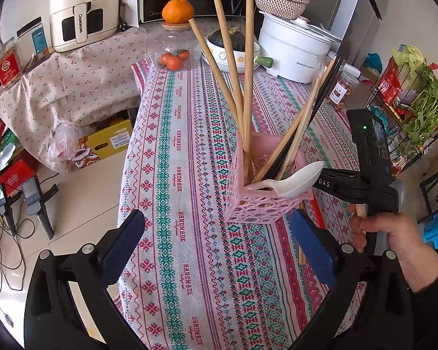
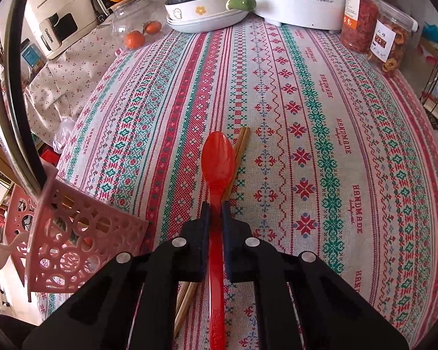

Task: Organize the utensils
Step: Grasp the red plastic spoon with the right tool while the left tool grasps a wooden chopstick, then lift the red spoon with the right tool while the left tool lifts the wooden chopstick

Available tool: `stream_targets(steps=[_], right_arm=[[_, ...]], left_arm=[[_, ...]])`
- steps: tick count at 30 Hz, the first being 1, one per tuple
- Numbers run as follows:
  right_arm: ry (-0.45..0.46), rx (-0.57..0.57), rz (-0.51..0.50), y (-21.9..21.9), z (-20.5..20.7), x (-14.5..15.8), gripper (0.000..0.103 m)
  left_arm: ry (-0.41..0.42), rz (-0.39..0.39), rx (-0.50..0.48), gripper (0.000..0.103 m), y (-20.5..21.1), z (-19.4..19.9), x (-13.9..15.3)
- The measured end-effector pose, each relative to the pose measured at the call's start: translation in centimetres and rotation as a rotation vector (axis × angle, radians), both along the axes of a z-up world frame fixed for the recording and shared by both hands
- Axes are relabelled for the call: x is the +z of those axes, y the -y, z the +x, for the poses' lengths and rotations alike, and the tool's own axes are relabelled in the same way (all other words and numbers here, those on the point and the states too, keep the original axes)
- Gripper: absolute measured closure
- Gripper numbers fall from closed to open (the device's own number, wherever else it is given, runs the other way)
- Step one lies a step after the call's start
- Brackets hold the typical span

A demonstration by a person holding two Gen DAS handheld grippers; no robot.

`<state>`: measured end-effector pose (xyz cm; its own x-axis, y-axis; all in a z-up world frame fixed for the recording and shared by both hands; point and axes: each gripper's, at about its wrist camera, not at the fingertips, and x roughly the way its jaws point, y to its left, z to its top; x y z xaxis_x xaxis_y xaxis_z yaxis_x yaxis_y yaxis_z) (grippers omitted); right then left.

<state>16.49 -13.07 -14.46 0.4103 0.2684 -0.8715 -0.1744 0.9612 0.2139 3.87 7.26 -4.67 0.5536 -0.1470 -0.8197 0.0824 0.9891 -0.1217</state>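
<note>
Your right tool (image 2: 216, 213) is clamped on the handle of the glossy red plastic spoon (image 2: 218, 157), whose bowl lies ahead on the woven-pattern bench (image 2: 306, 116), across a pair of wooden chopsticks (image 2: 240, 143). Your left tool (image 1: 219, 250) stands open and empty before the pink perforated basket (image 1: 257, 210), which holds wooden chopsticks and a white spoon (image 1: 295, 182).

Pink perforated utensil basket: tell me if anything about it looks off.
A white plastic spoon lies across the rim of the pink perforated utensil basket instead of standing inside like the wooden chopsticks. The basket also looks tilted.
</note>
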Motion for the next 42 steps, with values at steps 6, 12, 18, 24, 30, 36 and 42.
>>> stream_targets(steps=[6,12,18,24,30,36,42], right_arm=[[0.004,-0.024,0.038,2.9,-1.2,2.0,0.095],[0.007,-0.095,0.076,8.3,-2.9,4.7,0.095],[0.012,-0.144,0.113,13.7,-4.6,6.3,0.095],[-0.010,-0.201,0.157,18.2,-5.2,6.1,0.095],[-0.020,-0.232,0.196,20.4,-5.4,6.1,0.095],[-0.015,-0.216,0.237,20.6,-5.2,6.5,0.095],[-0.008,-0.191,0.248,19.8,-5.2,6.8,0.095]], left_arm=[[0.049,0.020,-0.087,0.007,3.1,-1.1,1.3],[0.108,0.090,-0.228,0.007,8.7,-2.5,1.5],[0.043,0.092,-0.315,0.018,14.9,-1.7,-0.4],[-0.096,0.088,-0.262,0.042,19.8,5.0,-4.0],[-0.212,0.205,-0.136,0.049,21.4,13.3,-7.4],[-0.269,0.275,-0.042,0.054,19.8,16.7,-8.9],[-0.296,0.321,-0.015,0.058,19.2,17.9,-10.1]])
